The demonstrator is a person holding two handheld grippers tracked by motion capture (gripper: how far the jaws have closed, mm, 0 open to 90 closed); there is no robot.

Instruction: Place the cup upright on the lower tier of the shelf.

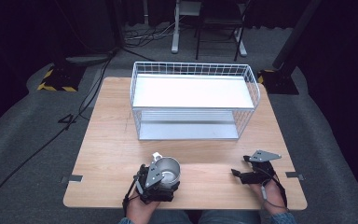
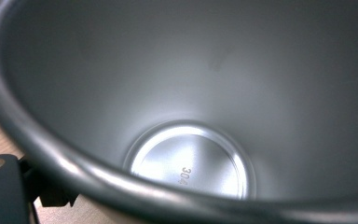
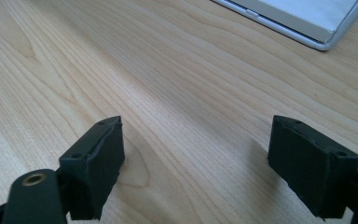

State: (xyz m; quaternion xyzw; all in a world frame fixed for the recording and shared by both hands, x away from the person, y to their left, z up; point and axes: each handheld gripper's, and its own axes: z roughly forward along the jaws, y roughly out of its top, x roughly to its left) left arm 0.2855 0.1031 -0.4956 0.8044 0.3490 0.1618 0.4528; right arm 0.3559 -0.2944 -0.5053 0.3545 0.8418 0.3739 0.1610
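Steel mug [image 1: 168, 171], upright at lower centre of the high view on the wooden surface [image 1: 112, 140]; its interior base is stamped "304" in the left claw view. Left claw [image 1: 154, 183] meets the mug's near rim; whether it grips cannot be told. Right claw [image 1: 242, 173], lower right, jaws spread wide over bare wood. White wire rack [image 1: 193, 100] stands at upper centre.
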